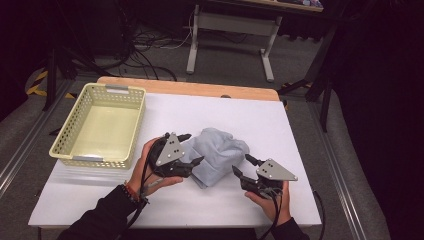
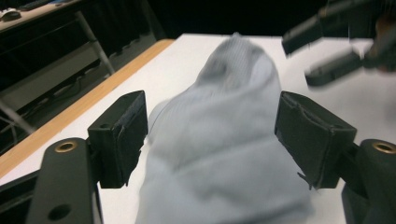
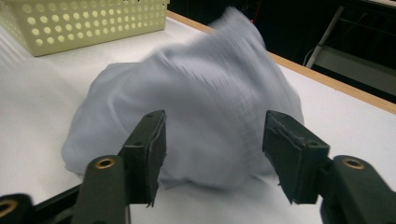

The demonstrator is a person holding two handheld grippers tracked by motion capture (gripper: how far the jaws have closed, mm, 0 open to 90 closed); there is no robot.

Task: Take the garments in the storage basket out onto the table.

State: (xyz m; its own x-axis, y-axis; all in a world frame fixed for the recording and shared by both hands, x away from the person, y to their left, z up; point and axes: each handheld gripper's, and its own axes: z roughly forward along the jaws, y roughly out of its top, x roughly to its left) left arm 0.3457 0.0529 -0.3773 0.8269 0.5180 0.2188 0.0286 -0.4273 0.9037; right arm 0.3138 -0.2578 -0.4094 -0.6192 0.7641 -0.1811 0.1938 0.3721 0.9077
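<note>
Light blue cloth [image 1: 216, 152] bunched in a soft heap at the middle of the high view, on the white table [image 1: 280, 130], right of the yellow basket [image 1: 75, 145]. Long way running from upper right down to lower left. Left gripper [image 1: 192, 148] closest, jaws wide, cloth between the pads [image 2: 122, 135] but not squeezed. Right gripper [image 1: 243, 164] just off the heap's lower right edge, jaws half open, holding nothing.
</note>
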